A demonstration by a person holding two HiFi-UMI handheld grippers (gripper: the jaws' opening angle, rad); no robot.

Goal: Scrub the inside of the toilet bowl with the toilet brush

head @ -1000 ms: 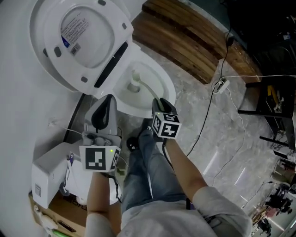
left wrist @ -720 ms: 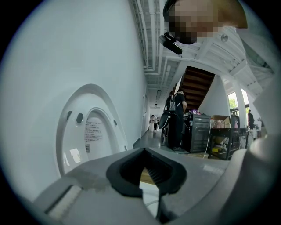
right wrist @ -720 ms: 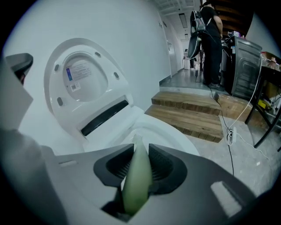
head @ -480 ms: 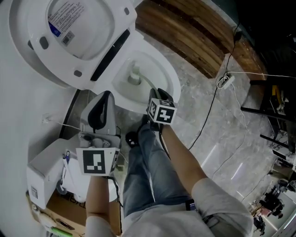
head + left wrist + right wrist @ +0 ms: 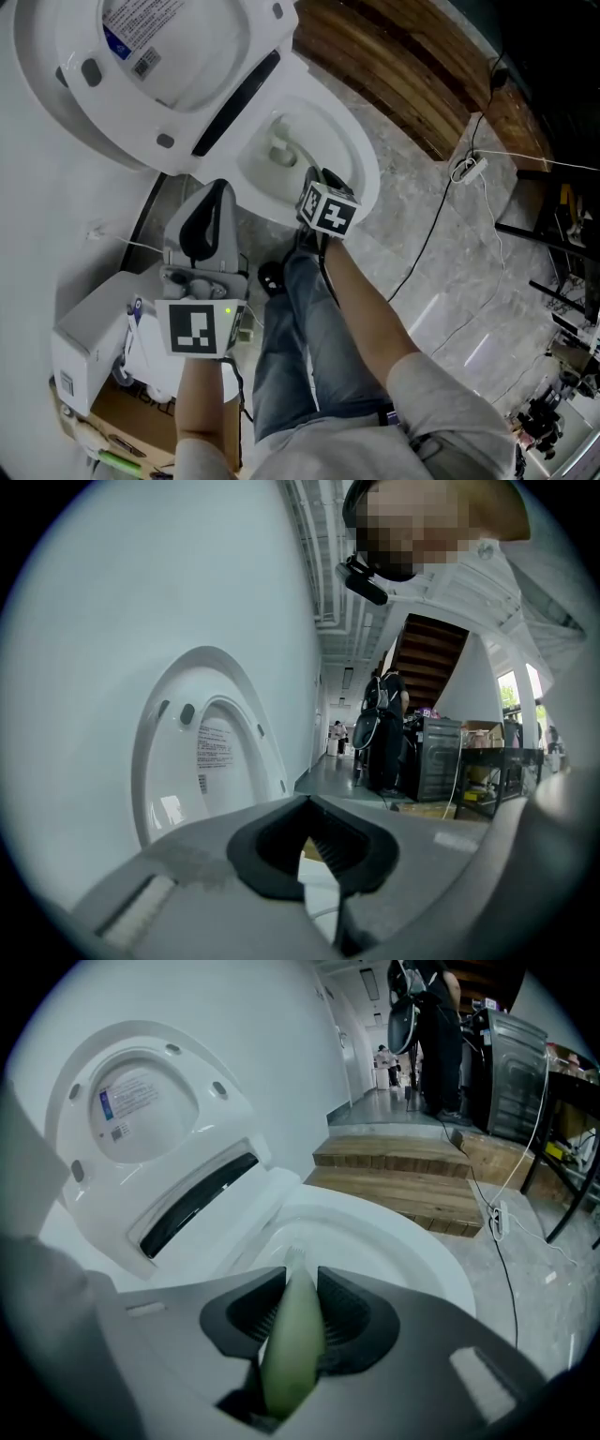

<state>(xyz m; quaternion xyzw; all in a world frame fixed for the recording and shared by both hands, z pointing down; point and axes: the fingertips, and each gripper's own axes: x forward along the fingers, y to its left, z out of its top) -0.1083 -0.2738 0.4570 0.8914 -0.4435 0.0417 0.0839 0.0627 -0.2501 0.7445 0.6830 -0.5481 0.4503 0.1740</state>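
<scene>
Right gripper [image 5: 295, 1321] clamped on pale-green plastic toilet brush [image 5: 291, 1354], centre frame; bristles inside white ceramic toilet bowl [image 5: 364, 164]. Left gripper [image 5: 208, 223] closed, empty, lower left.

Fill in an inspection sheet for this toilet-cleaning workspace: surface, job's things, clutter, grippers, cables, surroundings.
Surface: grey marbled floor.
Job's things: toilet bowl with lid raised; toilet brush head down inside the bowl.
Clutter: white box and cardboard box beside the toilet.
Grippers: right gripper shut on the toilet brush handle, over the bowl; left gripper shut, empty, held off to the side of the bowl.
Cables: black cable runs across the floor from a power strip.
Surroundings: wooden steps next to the toilet.
</scene>
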